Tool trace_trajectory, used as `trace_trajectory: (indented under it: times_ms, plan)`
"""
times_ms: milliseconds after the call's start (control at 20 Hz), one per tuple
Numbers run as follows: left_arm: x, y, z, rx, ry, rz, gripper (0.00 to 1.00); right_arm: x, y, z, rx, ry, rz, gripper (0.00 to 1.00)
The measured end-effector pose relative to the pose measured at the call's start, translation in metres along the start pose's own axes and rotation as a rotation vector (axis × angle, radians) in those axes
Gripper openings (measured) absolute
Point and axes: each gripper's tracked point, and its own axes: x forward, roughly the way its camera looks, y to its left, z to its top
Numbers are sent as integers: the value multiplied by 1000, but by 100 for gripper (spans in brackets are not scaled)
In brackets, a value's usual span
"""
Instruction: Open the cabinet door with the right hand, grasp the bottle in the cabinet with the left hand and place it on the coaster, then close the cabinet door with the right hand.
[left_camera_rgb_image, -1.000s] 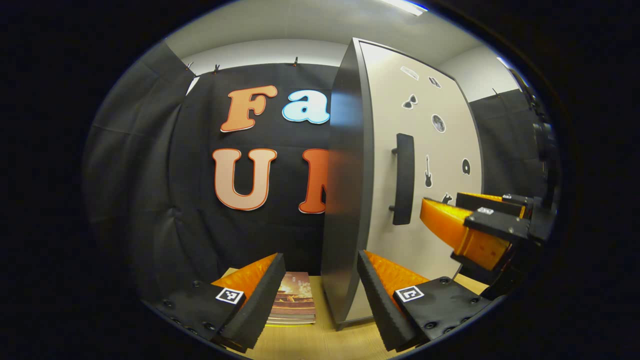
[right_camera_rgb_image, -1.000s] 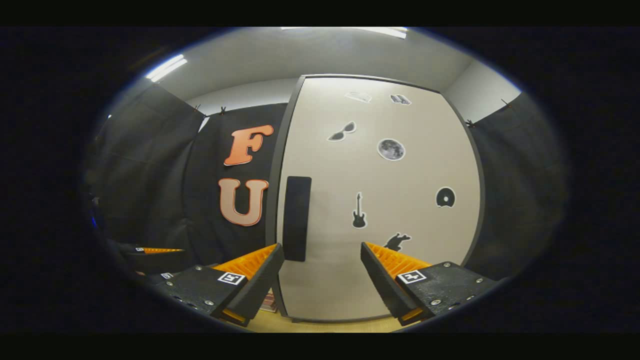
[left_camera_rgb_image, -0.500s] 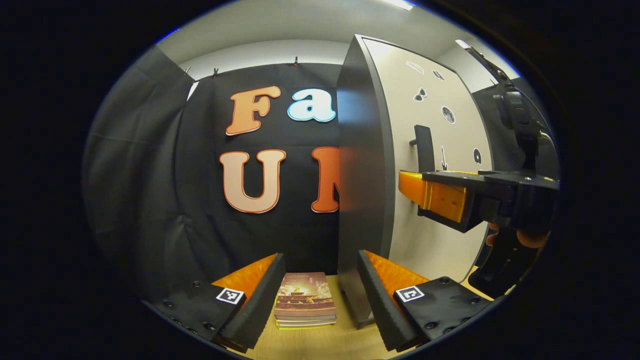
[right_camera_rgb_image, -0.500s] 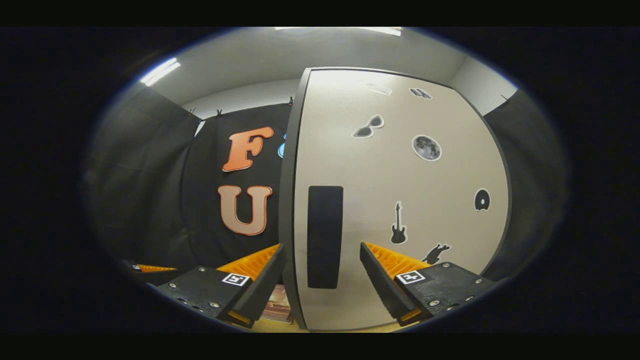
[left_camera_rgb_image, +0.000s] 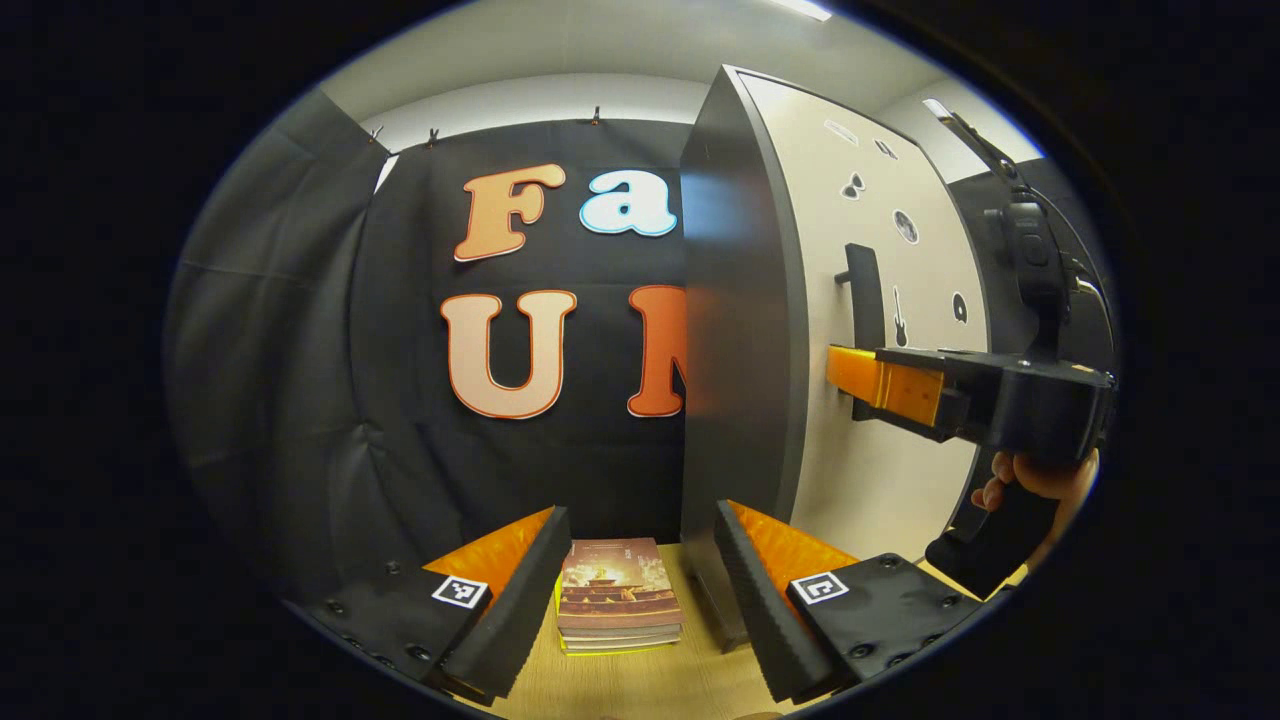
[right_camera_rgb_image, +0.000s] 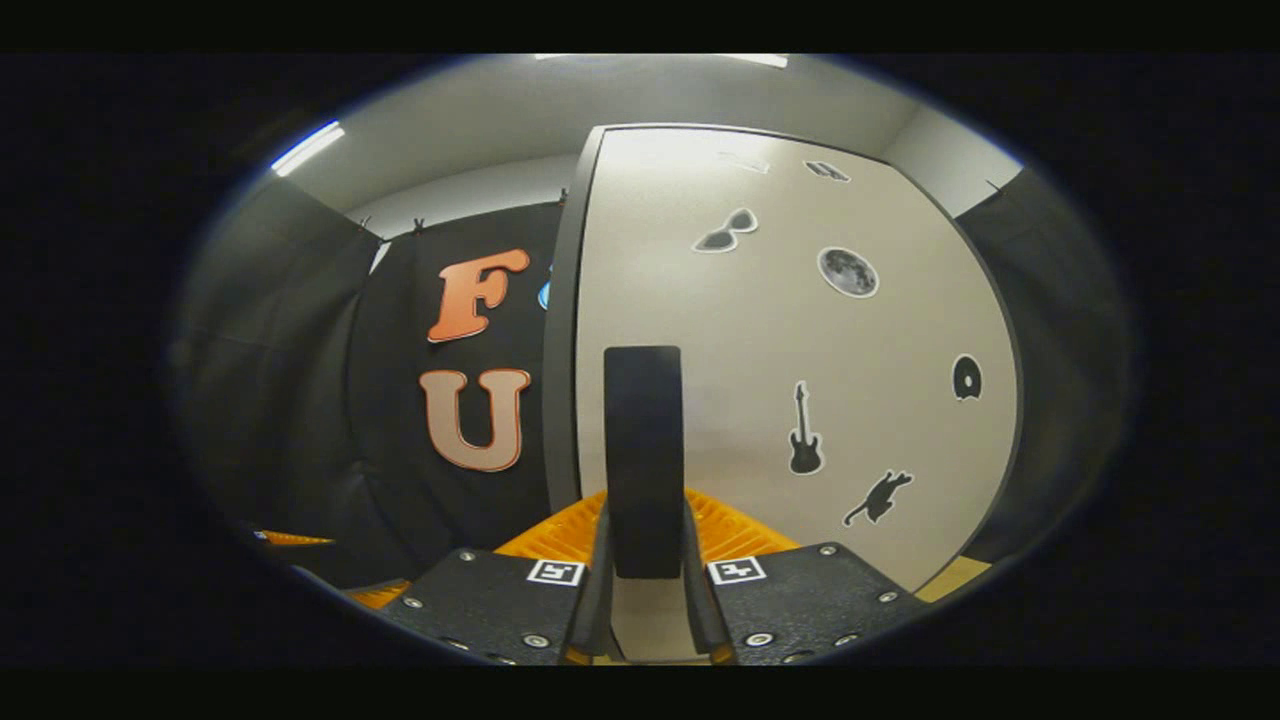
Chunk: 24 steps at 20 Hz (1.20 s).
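A: Door (right_camera_rgb_image: 800, 330) is what you're on: it stands flat against the cabinet (left_camera_rgb_image: 740, 330), not yet swung out, with its dark upright handle (right_camera_rgb_image: 644, 450) near the left edge.

B: And your right gripper (right_camera_rgb_image: 645, 600)?

A: Its 2 fingers are clamped on the handle's lower part, 1 on each side. From the left gripper view you see that same right gripper (left_camera_rgb_image: 900, 385) reaching level across to the handle (left_camera_rgb_image: 866, 300), with your hand (left_camera_rgb_image: 1040, 480) wrapped on its grip below.

B: What about your left gripper (left_camera_rgb_image: 640, 590)?

A: Its fingers stand wide apart and hold nothing. It hangs low over the wooden table (left_camera_rgb_image: 640, 680), aimed at the cabinet's dark left side.

B: Anything near it?

A: A stack of books (left_camera_rgb_image: 618, 600) lies on the table between those 2 fingers as seen, just left of the cabinet's foot. On the door you have stickers: sunglasses (right_camera_rgb_image: 726, 230), a moon (right_camera_rgb_image: 848, 272), a guitar (right_camera_rgb_image: 804, 442). I cannot tell where the bottle is.
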Motion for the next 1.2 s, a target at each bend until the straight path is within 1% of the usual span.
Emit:
trace_trajectory:
  times_ms: [50,100,200,400,550,600,650,700,750,850,900,950,1100,1150,1200]
  plan:
    - [-1,1,0,-4,-1,-5,94,1,-1,0,5,-3,3,24]
    - [-2,2,-1,-12,-3,-6,94,0,-1,1,11,-7,0,23]
    - [-3,6,-5,-17,11,5,94,-2,-2,1,18,-4,-7,13]
    - [-9,6,-3,-26,11,13,94,-12,-1,5,37,-11,24,12]
    - [-23,0,5,-21,0,40,94,-31,-1,15,45,-19,49,12]
    - [-27,-2,9,-24,-9,49,94,-38,-1,19,50,-21,60,10]
    - [-31,-5,13,-28,-15,55,94,-46,-2,21,53,-21,69,12]
    - [-35,-9,15,-32,-21,62,94,-53,-1,24,53,-24,79,10]
    - [-40,-14,18,-38,-27,68,94,-57,-3,24,51,-19,93,12]
    - [-49,-28,20,-51,-30,63,94,-64,-8,22,54,-9,113,14]
    - [-56,-40,20,-49,-33,59,94,-68,-11,23,50,-6,118,10]
    - [-63,-50,23,-44,-39,60,95,-72,-14,24,47,-7,124,12]
    - [-71,-76,27,-48,-56,49,95,-82,-23,24,28,-1,138,12]
    - [-74,-85,29,-51,-60,44,94,-85,-26,24,28,3,136,12]
    - [-77,-96,30,-54,-64,38,95,-90,-30,24,28,3,132,14]
